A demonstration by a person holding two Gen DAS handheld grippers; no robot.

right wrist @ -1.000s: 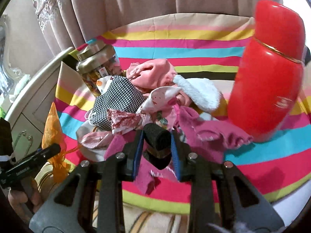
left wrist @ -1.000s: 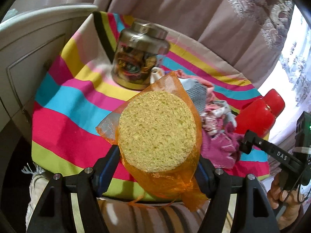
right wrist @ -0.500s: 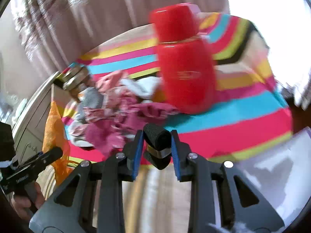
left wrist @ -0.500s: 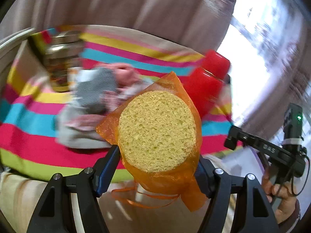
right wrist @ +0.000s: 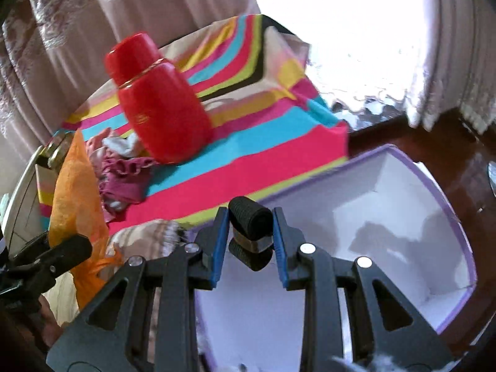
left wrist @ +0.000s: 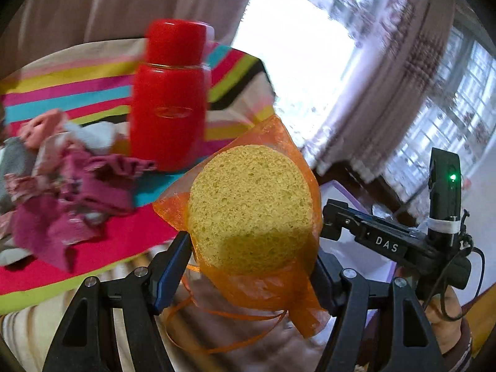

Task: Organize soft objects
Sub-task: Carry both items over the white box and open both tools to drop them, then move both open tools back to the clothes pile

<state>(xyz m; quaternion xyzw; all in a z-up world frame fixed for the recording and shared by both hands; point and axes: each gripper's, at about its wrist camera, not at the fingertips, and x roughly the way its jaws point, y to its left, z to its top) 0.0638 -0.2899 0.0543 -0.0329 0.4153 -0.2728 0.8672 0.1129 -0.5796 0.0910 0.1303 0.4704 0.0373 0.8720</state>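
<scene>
My left gripper (left wrist: 251, 245) is shut on a round yellow sponge (left wrist: 251, 204) wrapped in an orange mesh bag (left wrist: 272, 288), held in the air off the table's right front corner. My right gripper (right wrist: 250, 235) is shut on a small black rolled band (right wrist: 250, 223) and hangs over the near edge of a white box with a purple rim (right wrist: 440, 192). The orange mesh bag (right wrist: 74, 192) also shows at the left of the right wrist view. A heap of pink and white cloths (left wrist: 62, 173) lies on the striped tablecloth (left wrist: 62, 93).
A red flask (left wrist: 169, 93) stands on the striped cloth beside the cloth heap (right wrist: 124, 173). The white box sits low, to the right of the table on a dark brown surface (right wrist: 440, 142). Curtains and a bright window lie behind. A hand (left wrist: 446, 313) holds the right gripper.
Both grippers have swung to the right, away from the jar and cloth heap. The white box has come into the right wrist view. Both grips are unchanged.
</scene>
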